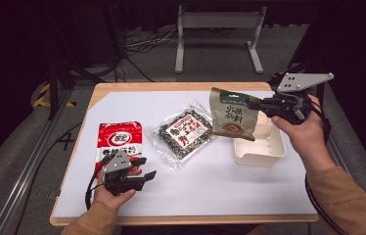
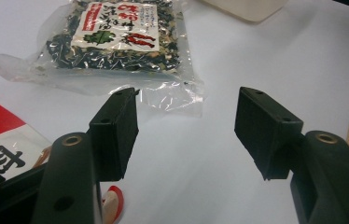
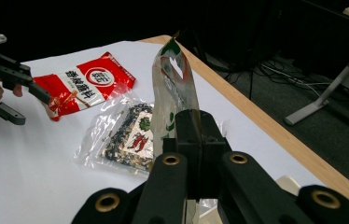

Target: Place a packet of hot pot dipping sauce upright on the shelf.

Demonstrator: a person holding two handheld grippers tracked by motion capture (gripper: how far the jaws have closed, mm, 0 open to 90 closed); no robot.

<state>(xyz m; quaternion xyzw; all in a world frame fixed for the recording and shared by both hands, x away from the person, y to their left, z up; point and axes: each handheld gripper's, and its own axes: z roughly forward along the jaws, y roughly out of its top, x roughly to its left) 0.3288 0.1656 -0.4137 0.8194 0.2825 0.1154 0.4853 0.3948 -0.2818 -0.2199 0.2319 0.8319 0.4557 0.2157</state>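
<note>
My right gripper (image 1: 257,104) is shut on the edge of a beige stand-up pouch (image 1: 232,115) with green print. It holds the pouch in the air above the left end of a white tray (image 1: 264,149). In the right gripper view the closed jaws (image 3: 196,135) pinch the pouch (image 3: 169,88), which stands upright edge-on. My left gripper (image 1: 144,168) rests open near the table's front left, by the lower edge of a red and white packet (image 1: 119,141). Its jaws (image 2: 186,135) stand wide apart with nothing between them.
A clear packet of dark dried greens (image 1: 185,132) lies at the table's middle, also ahead of the left jaws (image 2: 116,37). The red packet (image 3: 86,84) and the left gripper (image 3: 25,105) lie beyond it. White paper (image 1: 210,181) covers the wooden table. A metal frame (image 1: 217,29) stands behind.
</note>
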